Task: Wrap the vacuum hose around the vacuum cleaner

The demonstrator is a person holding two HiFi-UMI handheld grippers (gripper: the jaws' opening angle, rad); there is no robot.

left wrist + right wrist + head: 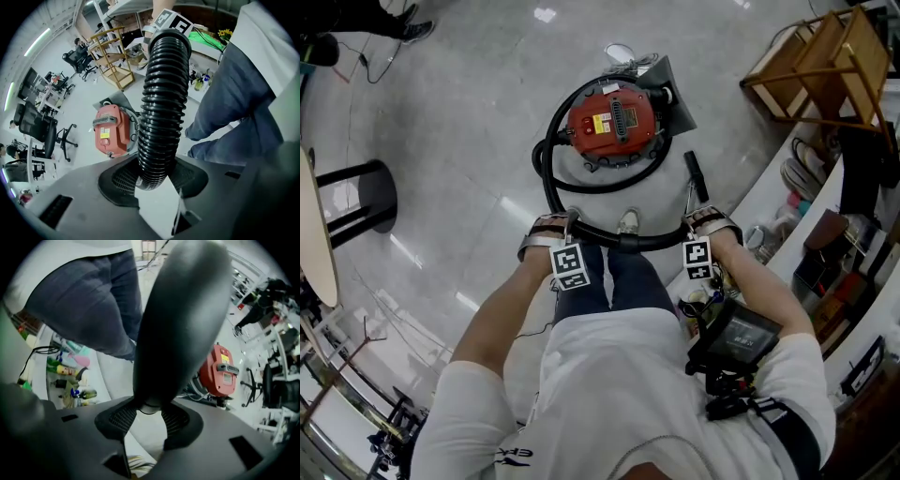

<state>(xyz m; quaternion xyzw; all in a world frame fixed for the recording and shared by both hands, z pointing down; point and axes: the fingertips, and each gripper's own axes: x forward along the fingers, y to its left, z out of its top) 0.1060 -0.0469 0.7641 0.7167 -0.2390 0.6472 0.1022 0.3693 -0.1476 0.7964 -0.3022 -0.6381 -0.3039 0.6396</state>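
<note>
The red vacuum cleaner stands on the floor ahead of my feet. Its black hose leaves the cleaner's left side, curves toward me and runs level between both grippers. My left gripper is shut on the ribbed hose, which rises from between the pads. My right gripper is shut on the hose's smooth black tube. A black nozzle piece sticks out beyond the right gripper toward the cleaner. The red cleaner shows behind the hose in the left gripper view, and the cleaner also shows in the right gripper view.
A wooden rack stands at the far right. A counter with bottles and clutter runs along the right. A black stool and a round table edge are at the left. Office chairs stand farther off.
</note>
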